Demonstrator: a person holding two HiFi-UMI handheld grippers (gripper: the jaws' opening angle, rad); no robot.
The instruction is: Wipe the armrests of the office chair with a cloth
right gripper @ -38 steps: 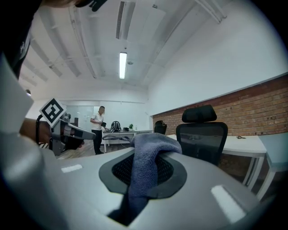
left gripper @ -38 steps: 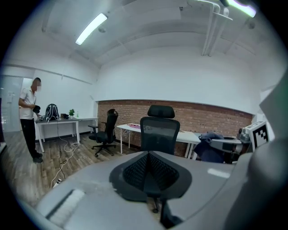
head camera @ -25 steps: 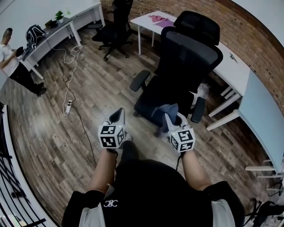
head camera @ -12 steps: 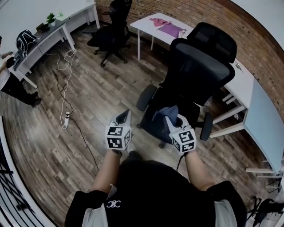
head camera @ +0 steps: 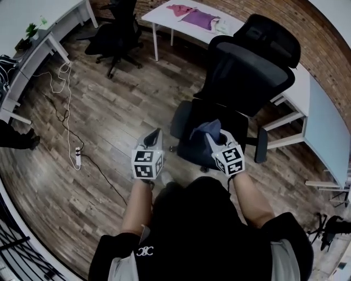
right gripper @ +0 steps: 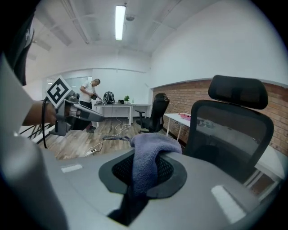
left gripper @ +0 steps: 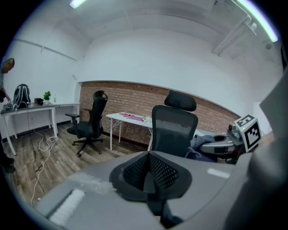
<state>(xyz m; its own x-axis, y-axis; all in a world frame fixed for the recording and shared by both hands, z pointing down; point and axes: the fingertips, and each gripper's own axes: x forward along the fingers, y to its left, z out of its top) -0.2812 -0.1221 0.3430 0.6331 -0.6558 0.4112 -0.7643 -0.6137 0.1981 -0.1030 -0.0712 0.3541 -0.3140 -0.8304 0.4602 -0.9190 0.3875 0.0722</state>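
The black office chair [head camera: 249,77] stands just ahead of me, its seat facing me. Its left armrest [head camera: 181,117] and right armrest [head camera: 261,148] stick out on either side. My right gripper [head camera: 211,140] hovers over the seat front, shut on a blue-grey cloth [head camera: 207,130] that bunches over its jaws [right gripper: 150,152]. My left gripper [head camera: 156,134] is held over the floor, left of the left armrest and apart from it. In the left gripper view its jaws meet with nothing between them, and the chair [left gripper: 173,129] stands beyond.
A second black chair [head camera: 112,33] and a white table [head camera: 164,19] with pink and purple cloths [head camera: 192,15] stand at the back. White desks [head camera: 307,101] lie right of the chair. A cable with a power strip [head camera: 77,157] runs over the wooden floor at the left. A person [right gripper: 91,96] stands far off.
I have come closer to the chair. Both grippers have moved toward it, the right one still holding the cloth, now over the seat front.
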